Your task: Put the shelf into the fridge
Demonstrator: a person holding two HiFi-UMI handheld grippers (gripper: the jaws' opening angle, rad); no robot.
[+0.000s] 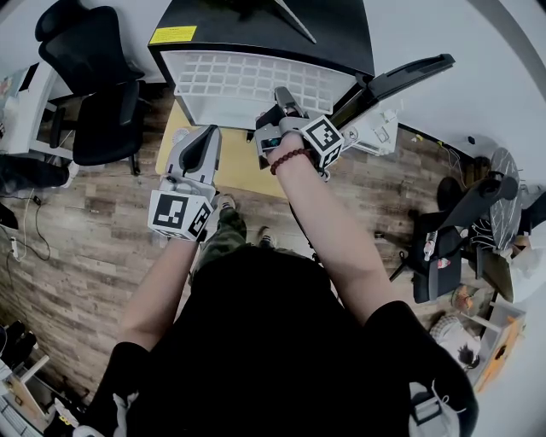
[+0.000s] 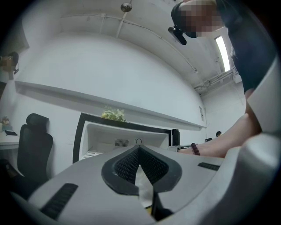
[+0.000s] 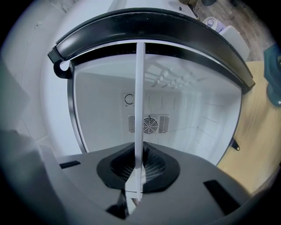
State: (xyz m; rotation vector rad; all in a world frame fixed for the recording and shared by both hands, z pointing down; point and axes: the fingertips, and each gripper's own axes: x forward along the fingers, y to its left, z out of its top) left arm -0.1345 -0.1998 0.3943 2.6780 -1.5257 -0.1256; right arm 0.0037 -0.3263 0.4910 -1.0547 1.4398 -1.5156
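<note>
Fridge [image 1: 256, 26] is being seen from above w/ its door [image 1: 409, 72] swung open at its right side. A yellow mat [image 1: 230, 158] is lying under the fridge and sticking out in front of it. A white grid shelf [image 1: 247, 84] is being held level, partly in the fridge opening, w/ its front part jutting out of the fridge toward the person.

The shelf's front edge, right of centre, is being clamped by the right gripper [image 1: 283, 97]. In the right gripper view the shelf [image 3: 140, 110] is being seen edge-on as a thin white strip, pinched betw. the pads of that gripper [image 3: 139, 151] and running straight ahead into the fridge interior [image 3: 184, 123].

The left gripper [image 1: 207, 134] is being held in front of the fridge's left corner, just beside the shelf's front edge; contact can't be told. Its jaws are being kept pressed together on nothing, per the left gripper view [image 2: 139, 149].
</note>
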